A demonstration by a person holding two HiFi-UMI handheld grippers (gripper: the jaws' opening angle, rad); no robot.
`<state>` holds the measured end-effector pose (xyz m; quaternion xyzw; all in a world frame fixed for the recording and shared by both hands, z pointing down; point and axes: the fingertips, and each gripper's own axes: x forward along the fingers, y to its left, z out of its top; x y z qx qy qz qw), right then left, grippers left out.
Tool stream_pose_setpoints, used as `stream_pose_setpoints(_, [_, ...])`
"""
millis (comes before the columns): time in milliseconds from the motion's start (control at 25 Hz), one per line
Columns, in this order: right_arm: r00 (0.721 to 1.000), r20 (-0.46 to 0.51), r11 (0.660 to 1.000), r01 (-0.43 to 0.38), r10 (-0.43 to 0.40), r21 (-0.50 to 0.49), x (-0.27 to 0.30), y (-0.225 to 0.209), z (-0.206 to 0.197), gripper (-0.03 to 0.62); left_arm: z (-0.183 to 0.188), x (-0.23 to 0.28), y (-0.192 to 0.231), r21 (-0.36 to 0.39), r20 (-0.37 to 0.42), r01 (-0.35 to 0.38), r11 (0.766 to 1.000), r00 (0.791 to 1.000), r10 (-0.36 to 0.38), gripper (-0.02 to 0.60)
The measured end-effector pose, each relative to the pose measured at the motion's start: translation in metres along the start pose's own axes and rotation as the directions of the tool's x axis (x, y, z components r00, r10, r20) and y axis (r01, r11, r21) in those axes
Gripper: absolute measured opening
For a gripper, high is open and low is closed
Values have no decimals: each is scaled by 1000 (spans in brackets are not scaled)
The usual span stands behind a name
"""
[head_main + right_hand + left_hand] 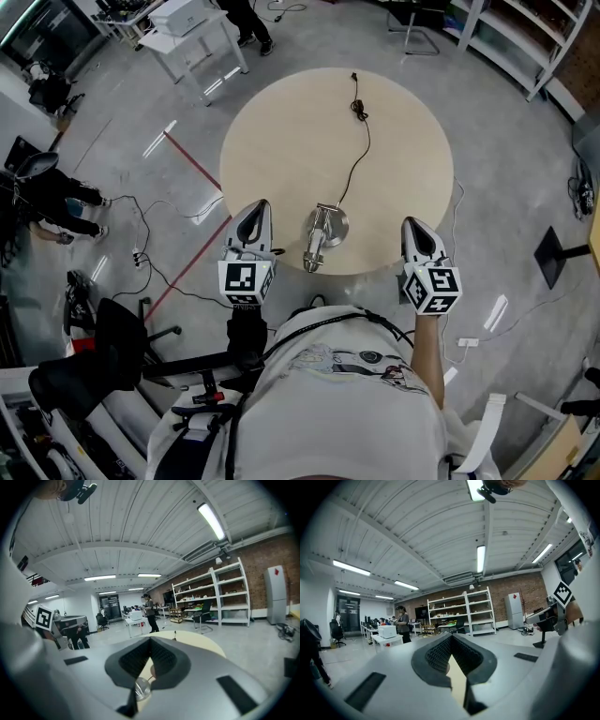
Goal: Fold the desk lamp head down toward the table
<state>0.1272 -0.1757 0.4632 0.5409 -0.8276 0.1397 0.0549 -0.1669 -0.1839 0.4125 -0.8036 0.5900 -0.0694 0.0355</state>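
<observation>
A silver desk lamp (pixel 322 236) lies low on the round beige table (pixel 281 131) near its front edge, its head (pixel 312 259) pointing toward me from the round base. Its black cord (pixel 359 150) runs to the far side. My left gripper (pixel 255 210) hovers just left of the lamp, jaws shut and empty. My right gripper (pixel 413 226) hangs further off to the lamp's right, also shut and empty. In the left gripper view the closed jaws (pixel 451 637) hide all but a strip of table. In the right gripper view a shiny lamp part (pixel 142 688) shows below the shut jaws (pixel 150 640).
A white bench with a printer (pixel 185 21) stands at the back left, and shelving (pixel 525 37) at the back right. A red floor line (pixel 192 164), loose cables (pixel 141 234) and a black chair (pixel 103 361) lie at the left. A person (pixel 401 623) stands far off.
</observation>
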Motion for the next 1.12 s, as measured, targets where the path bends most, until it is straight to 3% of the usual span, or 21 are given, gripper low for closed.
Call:
stream_pose_setpoints(200, [999,8,999,32,-32,-34,1,0,2,5,-2,1,2,-1,-3,2,1000,1000,-2,3])
stream_pose_setpoints(1120, [1000,13,999,20,-20,-40,-1,1,2,5,-4,5,-8,-7,-8,26,1000,1000,-26,3])
